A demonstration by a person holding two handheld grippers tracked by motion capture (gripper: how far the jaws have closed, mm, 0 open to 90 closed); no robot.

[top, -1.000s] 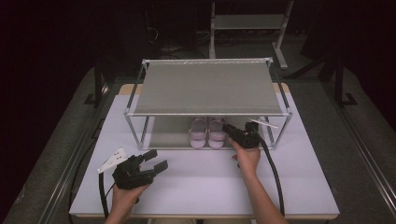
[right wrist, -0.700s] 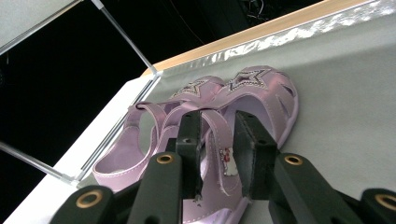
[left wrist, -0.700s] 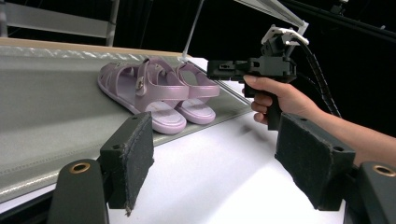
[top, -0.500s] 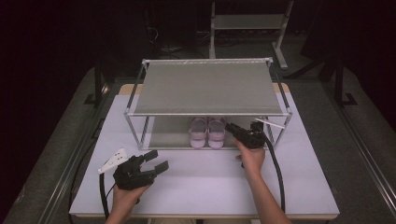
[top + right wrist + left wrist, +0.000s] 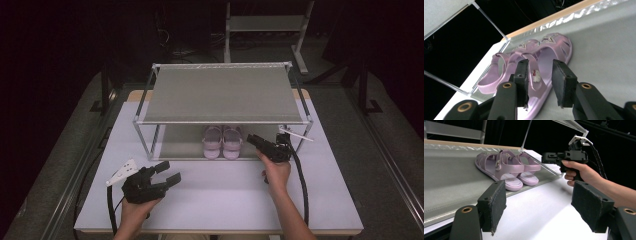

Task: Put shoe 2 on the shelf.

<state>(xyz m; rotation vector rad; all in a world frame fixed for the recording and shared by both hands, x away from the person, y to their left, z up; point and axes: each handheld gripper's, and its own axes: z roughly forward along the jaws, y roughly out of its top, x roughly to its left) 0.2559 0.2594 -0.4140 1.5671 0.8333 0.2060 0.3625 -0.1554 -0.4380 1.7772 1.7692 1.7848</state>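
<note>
Pair of pink sandals (image 5: pixel 222 142) on the lower grey shelf (image 5: pixel 175 147) of the metal rack (image 5: pixel 220 92), side by side, touching, heels toward the front edge and toes pointing away toward the back. Long axis running front to back, so roughly in line with an approach from the person's side of the table. Straps (image 5: pixel 529 58) buckled, arching over the soles.

Right gripper (image 5: pixel 260 141) raised just beside the right-hand sandal, at the shelf's front edge, pointing left and inward toward the pair. Jaws parted by a modest gap, holding nothing; in the right gripper view, strap and heel of the near sandal (image 5: pixel 534 75) framed between the pads (image 5: pixel 522 75). Clearly the nearer hand, and likely the one to take hold: a short push forward and a slight turn to bring the jaws across the strap or the heel.

Left gripper (image 5: pixel 162 175) well apart, low over the white table (image 5: pixel 225 195) at front left, jaws wide open and empty, aimed toward the sandals from the side.
</note>
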